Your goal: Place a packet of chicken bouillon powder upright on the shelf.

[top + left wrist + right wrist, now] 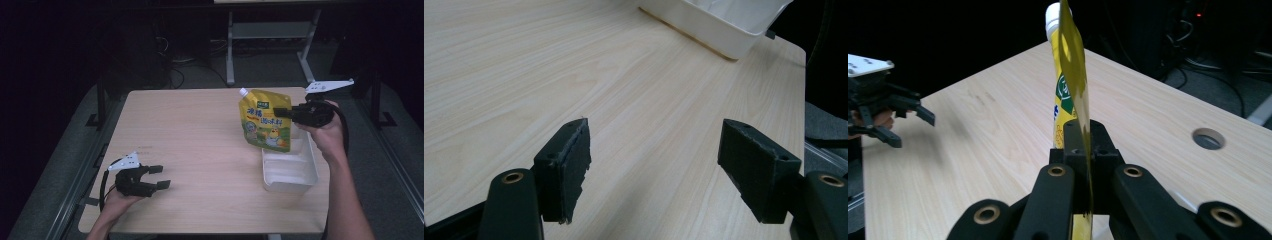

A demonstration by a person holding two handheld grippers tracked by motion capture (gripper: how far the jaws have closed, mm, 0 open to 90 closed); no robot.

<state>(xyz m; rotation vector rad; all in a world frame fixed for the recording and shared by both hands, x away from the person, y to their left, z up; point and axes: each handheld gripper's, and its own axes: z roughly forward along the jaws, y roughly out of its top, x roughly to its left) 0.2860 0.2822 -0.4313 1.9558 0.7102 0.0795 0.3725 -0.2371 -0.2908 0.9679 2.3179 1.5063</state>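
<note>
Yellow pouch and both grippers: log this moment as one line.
right gripper: shut on yellow pouch | pouch: held above white tray | left gripper: open, empty, low over table

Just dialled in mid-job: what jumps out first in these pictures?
The bright yellow spouted pouch stands out, held upright in the air by its edge in the right gripper, just above the far end of the white tray at the table's right side. Over the near left corner of the pale wooden table, the left gripper has open fingers with nothing between them.
</note>
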